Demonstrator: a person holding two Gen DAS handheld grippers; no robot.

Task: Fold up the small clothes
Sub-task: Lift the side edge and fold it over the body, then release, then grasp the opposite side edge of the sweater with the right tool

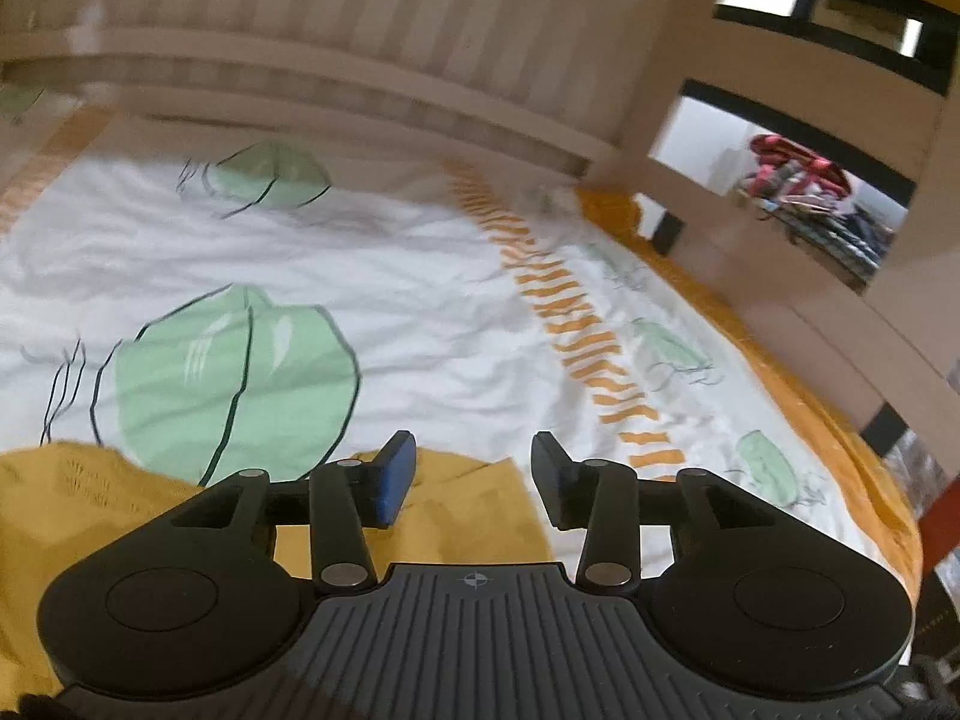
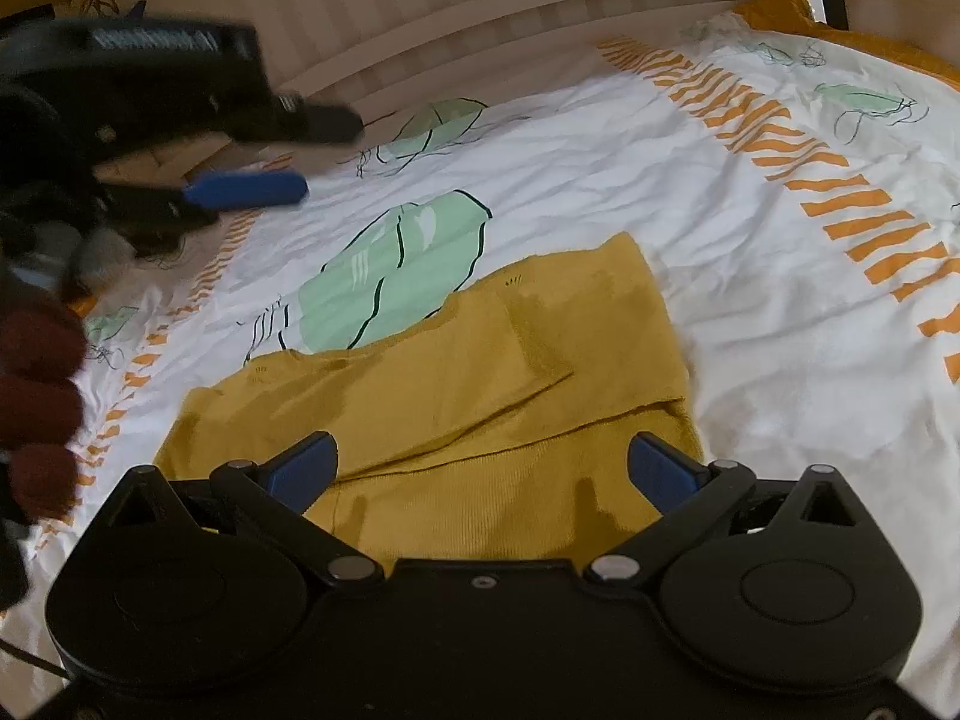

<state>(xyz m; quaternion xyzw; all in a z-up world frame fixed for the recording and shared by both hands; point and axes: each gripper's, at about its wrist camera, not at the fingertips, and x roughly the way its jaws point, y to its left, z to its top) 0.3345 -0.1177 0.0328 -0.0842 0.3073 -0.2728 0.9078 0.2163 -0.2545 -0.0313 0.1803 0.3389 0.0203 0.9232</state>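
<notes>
The right tool (image 2: 483, 471) stands wide open and empty, low over the near edge of the mustard-yellow knitted garment (image 2: 480, 372). That garment lies partly folded on the bed, its long axis running from near left to far right. The left tool (image 1: 474, 477) is part open, holding nothing, above the garment's far edge; judged by this, the right is nearer. Beneath is a white bedsheet with green leaves and orange stripes (image 2: 690, 180), then a beige slatted headboard (image 1: 390, 18).
</notes>
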